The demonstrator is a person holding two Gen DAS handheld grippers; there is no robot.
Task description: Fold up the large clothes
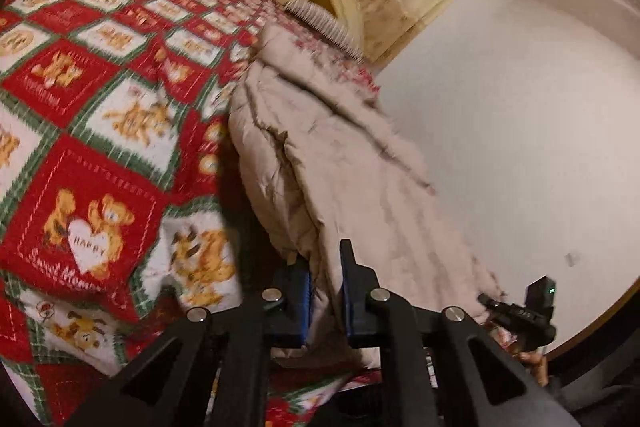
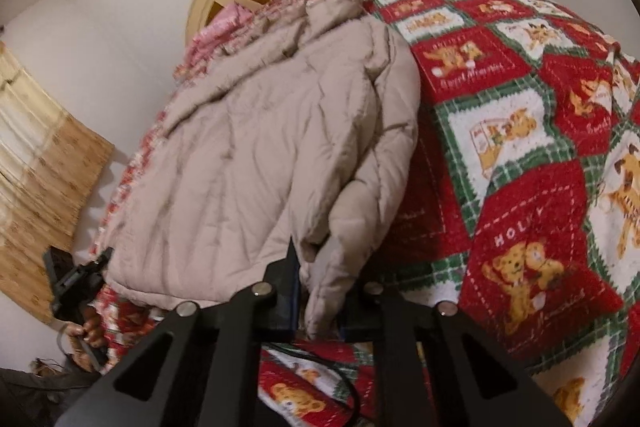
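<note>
The beige padded coat (image 2: 260, 131) lies on the bed, on the red teddy-bear blanket (image 2: 520, 147). The left gripper (image 1: 325, 291) has its jaws closed on the coat's near edge. The right gripper (image 2: 324, 291) also pinches a fold of the coat's hem between its jaws.

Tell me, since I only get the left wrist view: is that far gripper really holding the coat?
Observer: Yes. The right gripper is shut on a puffy fold of the coat.
Operator: Anything under it?
Observer: A black cable runs across the blanket just below it.
Operator: Any more curtains?
Observer: A second curtain hangs on the wall at the left of the right wrist view.
</note>
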